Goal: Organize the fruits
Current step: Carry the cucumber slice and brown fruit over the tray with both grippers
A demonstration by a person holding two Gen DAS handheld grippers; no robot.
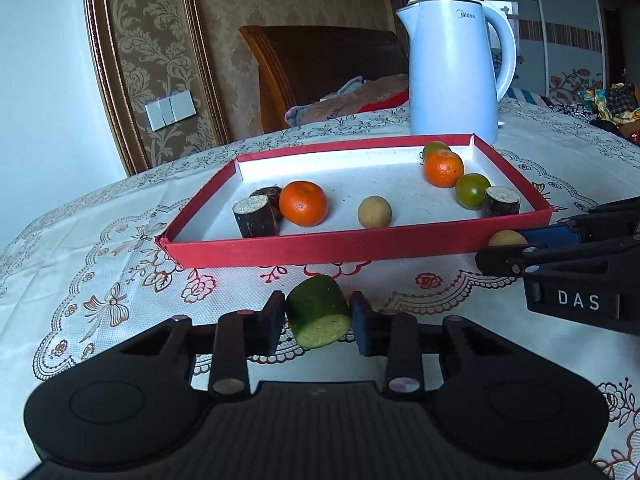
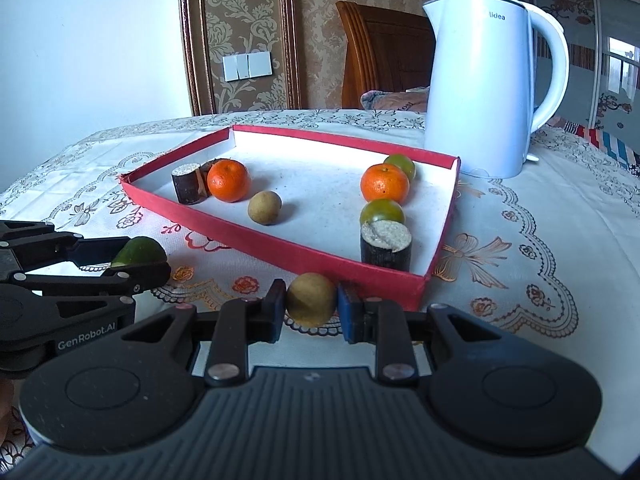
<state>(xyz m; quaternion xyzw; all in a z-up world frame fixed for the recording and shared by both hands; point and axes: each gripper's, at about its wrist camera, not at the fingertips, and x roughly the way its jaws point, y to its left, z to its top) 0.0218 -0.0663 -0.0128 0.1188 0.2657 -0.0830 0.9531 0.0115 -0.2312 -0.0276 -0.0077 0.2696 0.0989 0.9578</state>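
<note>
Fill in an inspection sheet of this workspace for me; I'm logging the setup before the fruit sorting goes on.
Surface: table under a lace cloth.
Job's things: red tray holds two oranges, two green fruits, one longan, three dark cane pieces.
Clutter: white kettle behind the tray.
Grippers: left claw shut on a cucumber piece; right claw shut on a longan.
Cables: nothing seen.
Surroundings: patterned wallpaper, wall switches, wooden headboard.

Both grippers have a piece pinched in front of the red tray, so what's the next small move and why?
Probably lift the left gripper with its cucumber piece over the red tray rim: the near wall stands between them, and the right gripper already holds its round tan fruit.
</note>
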